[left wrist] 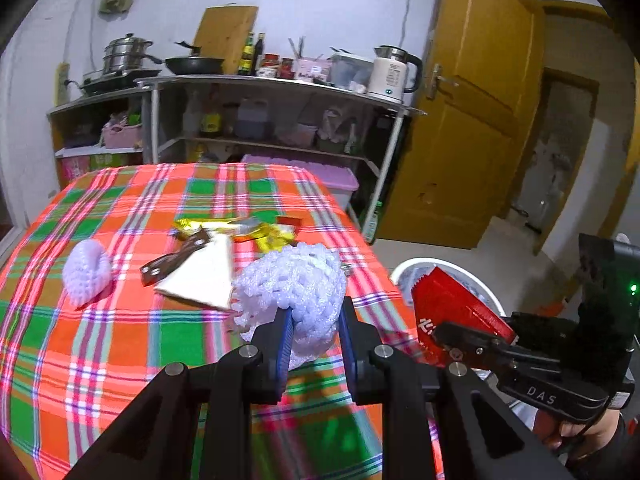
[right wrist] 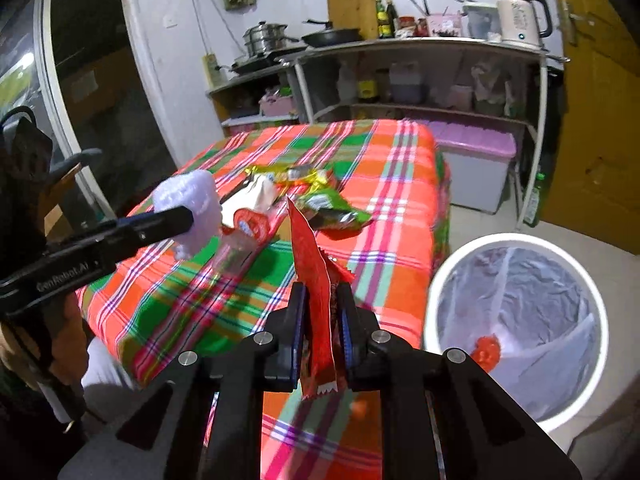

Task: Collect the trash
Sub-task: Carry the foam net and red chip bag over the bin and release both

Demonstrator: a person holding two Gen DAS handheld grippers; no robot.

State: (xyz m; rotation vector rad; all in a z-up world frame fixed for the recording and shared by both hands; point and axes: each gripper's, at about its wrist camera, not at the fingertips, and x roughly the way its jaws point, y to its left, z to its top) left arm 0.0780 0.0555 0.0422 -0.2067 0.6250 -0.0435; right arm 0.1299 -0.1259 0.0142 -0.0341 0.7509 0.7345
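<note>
- The right gripper pinches a red wrapper between its pads; the wrapper stands edge-up from the jaws, and its torn lower end hangs below them.
- The left gripper is pressed onto a white foam net, which bulges out ahead of the fingers.
- Landmark: the bin, a white pail with a clear liner, on the floor just beside the table's near corner. It already holds a small red scrap.
- The red wrapper is near the bin but over the table edge, not yet above the rim.
- The foam net is farther from the bin, over the plaid cloth.
- More trash lies on the cloth, well away from the bin: a second foam net, a white paper piece, a green packet, and gold and yellow wrappers.
- Step in hand, as I judge it: both loads are lifted and being carried to the bin.
- Next move calls for bringing each gripper over the bin's mouth before spreading the jaws; the light wrapper may flutter aside if let go too high or off-centre.
</note>
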